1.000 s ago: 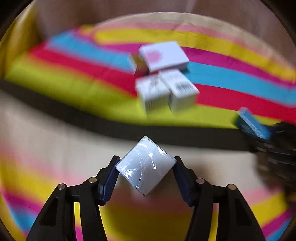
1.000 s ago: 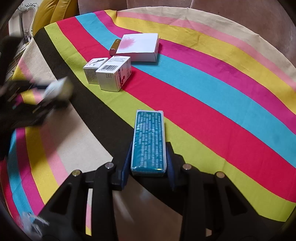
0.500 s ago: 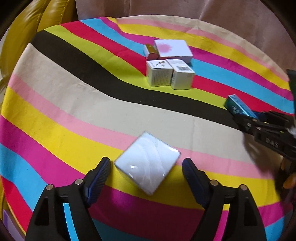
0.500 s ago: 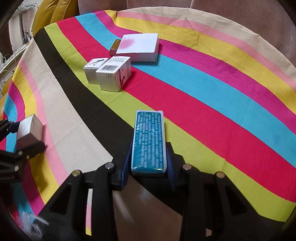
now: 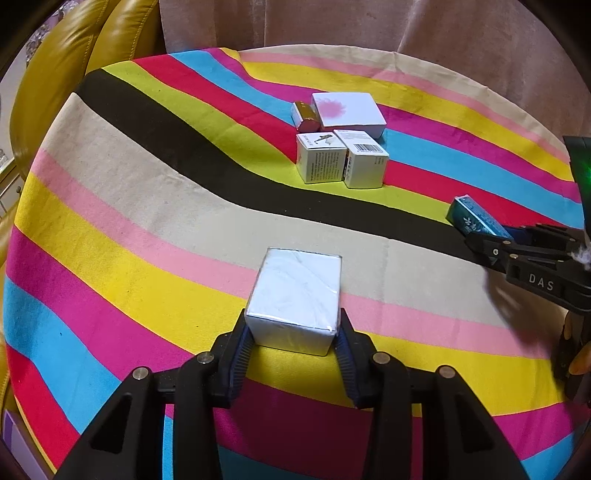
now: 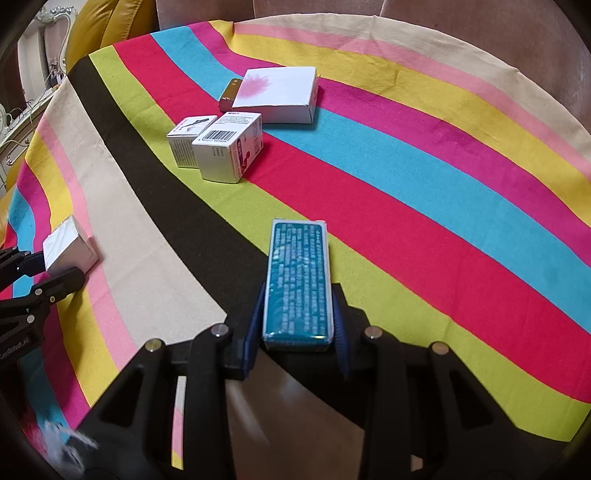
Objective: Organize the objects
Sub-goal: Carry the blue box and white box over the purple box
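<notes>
Near the table's front edge:
Left gripper (image 5: 293, 334): jaws just closing, squeezing the wrapped white box (image 5: 295, 295).
Right gripper (image 6: 297, 334): clamping the teal box (image 6: 298, 280) over the striped cloth (image 6: 424, 184).

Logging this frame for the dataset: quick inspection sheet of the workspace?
Surface: striped cloth over a round table.
Job's things: four boxes grouped at the far side, largest a pink-marked box; silver box; teal box.
Clutter: nothing seen.
Grippers: left gripper has just been closing, pads now on the silver box; right gripper shut on the teal box.
Cables: nothing seen.
Surroundings: yellow chair, curtain.
</notes>
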Demonstrator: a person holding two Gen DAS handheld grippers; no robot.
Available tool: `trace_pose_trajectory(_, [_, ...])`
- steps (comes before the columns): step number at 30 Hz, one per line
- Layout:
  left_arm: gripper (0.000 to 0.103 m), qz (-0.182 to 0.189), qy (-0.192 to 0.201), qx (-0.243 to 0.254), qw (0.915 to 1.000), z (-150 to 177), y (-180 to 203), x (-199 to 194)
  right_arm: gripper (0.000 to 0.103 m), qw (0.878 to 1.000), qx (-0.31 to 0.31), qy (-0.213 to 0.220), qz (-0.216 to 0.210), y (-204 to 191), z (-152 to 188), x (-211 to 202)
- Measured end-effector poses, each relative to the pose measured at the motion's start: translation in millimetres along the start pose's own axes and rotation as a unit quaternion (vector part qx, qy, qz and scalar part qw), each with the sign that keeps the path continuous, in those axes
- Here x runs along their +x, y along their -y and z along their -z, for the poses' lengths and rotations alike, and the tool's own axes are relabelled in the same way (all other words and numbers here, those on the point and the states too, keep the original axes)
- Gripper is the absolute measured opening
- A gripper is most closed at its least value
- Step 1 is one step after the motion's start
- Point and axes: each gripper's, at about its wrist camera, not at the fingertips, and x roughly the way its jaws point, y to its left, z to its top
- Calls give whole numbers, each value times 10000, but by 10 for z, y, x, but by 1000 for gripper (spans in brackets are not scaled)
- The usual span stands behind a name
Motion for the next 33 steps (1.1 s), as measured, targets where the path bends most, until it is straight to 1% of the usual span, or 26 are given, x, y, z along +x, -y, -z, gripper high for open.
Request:
trace_pose_trajectory(10, [44,-47,1,-89,9999,-30,-21,8,37,10000,0,0,15,-21,-4,-3])
trace_pose_trajectory(14, [44,-195,2,-155,9997,-21,-34,-10,36,9998,-106,12,168,-64,6,-16])
trace_pose_trajectory(16, [44,-244,-4,-214,9995,-7,-48,-20,37,9998,10,-17,207,-65,59,-70])
trace_pose_trajectory(18, [43,-353,-23,-235,9991,44,-34,-76,37,9995,269,-30,161,-62,165,-162])
trace_pose_trajectory(22, [43,-164,-74,-446,9988,252,18,-256,37,9989,465,-25,45,-140,430,-407])
trace_pose_trajectory(24, [43,-72,-46,-511,9987,383,72,-367,37,9991,415,-11,-31,-214,574,-534])
trace_pose_trajectory(28, [43,77,-55,-599,9982,565,143,-544,37,9996,261,3,-55,-343,763,-695])
trace_pose_trajectory(33, [43,92,-19,-500,9987,737,202,-730,37,9995,280,71,-151,-444,925,-881])
